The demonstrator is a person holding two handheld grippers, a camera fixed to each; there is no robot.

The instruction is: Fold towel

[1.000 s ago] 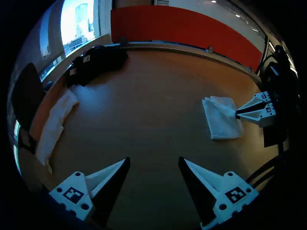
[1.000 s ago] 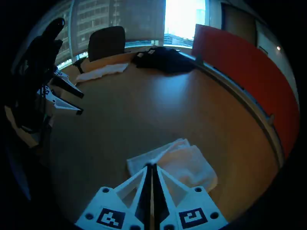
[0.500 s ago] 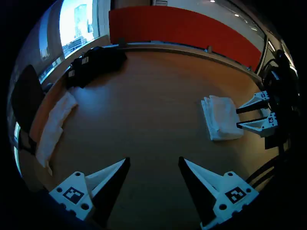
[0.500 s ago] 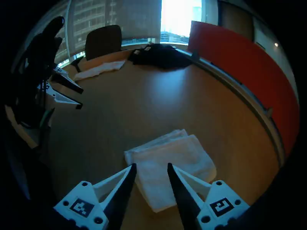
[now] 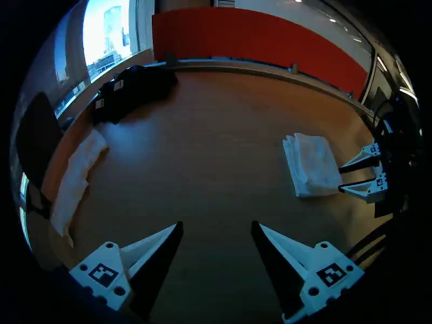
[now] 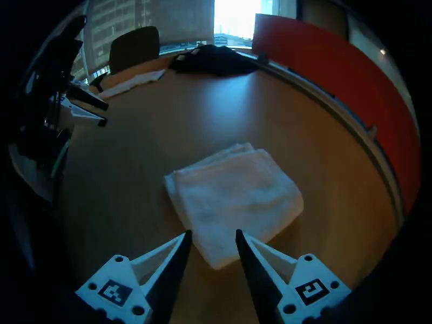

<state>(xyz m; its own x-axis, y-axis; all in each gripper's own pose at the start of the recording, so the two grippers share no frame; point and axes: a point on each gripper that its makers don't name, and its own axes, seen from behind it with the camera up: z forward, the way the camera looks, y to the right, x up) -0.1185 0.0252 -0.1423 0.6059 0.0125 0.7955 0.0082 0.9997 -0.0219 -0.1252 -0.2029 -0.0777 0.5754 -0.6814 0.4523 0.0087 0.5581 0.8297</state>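
Note:
A white towel (image 6: 235, 198) lies folded into a thick square on the wooden table (image 6: 178, 124); in the left gripper view the same towel (image 5: 312, 163) rests at the right side. My right gripper (image 6: 211, 237) hangs open just short of the towel's near edge, with nothing between its fingers. It appears again as the right gripper (image 5: 341, 179) in the left gripper view, a little off the towel's right edge. My left gripper (image 5: 216, 228) stands open over bare table, far from the towel, and the left gripper (image 6: 104, 115) appears at the left in the right gripper view.
A second white cloth (image 5: 75, 175) lies stretched along the far left table edge. A black bag (image 5: 132, 89) sits by the window, with a dark chair (image 6: 132, 49) behind the table. A red partition (image 5: 259, 38) runs along the table's back edge.
My right gripper went from shut on the towel's edge to open, let the towel drop flat, and drew back from it. The left gripper has stayed put.

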